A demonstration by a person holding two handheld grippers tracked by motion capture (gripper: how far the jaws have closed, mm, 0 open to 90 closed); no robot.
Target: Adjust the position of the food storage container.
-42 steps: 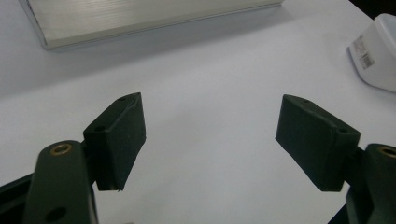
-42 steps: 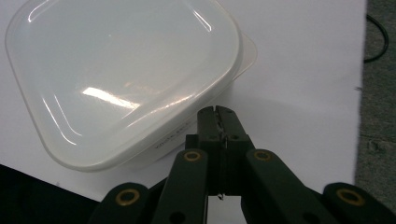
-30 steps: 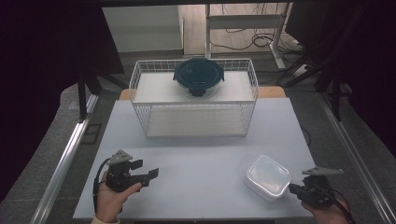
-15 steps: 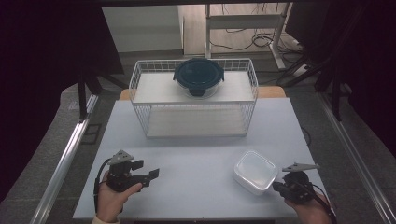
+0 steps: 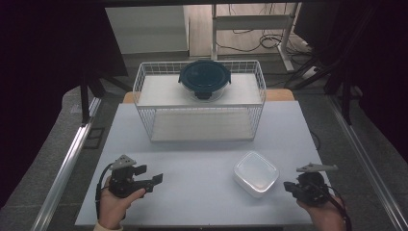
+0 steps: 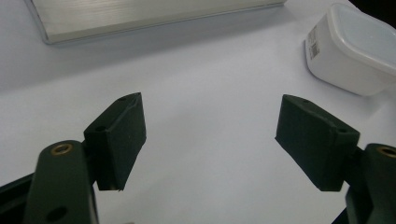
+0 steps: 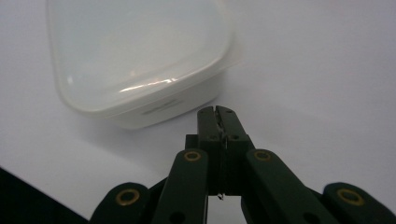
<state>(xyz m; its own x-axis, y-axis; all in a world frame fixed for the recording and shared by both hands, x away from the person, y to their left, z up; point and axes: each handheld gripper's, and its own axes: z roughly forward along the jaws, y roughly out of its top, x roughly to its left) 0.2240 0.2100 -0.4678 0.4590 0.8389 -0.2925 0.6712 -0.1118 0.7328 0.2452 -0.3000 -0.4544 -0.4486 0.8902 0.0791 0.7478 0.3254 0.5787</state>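
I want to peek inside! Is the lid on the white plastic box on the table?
Yes, shut. The white plastic box wears its flat, cloudy lid, sitting evenly all around the rim.

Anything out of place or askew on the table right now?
Only the white lidded container: it sits turned at an angle to the table edges. Its lid looks seated, nothing spilled. The dark-lidded bowl sits level on the wire rack.
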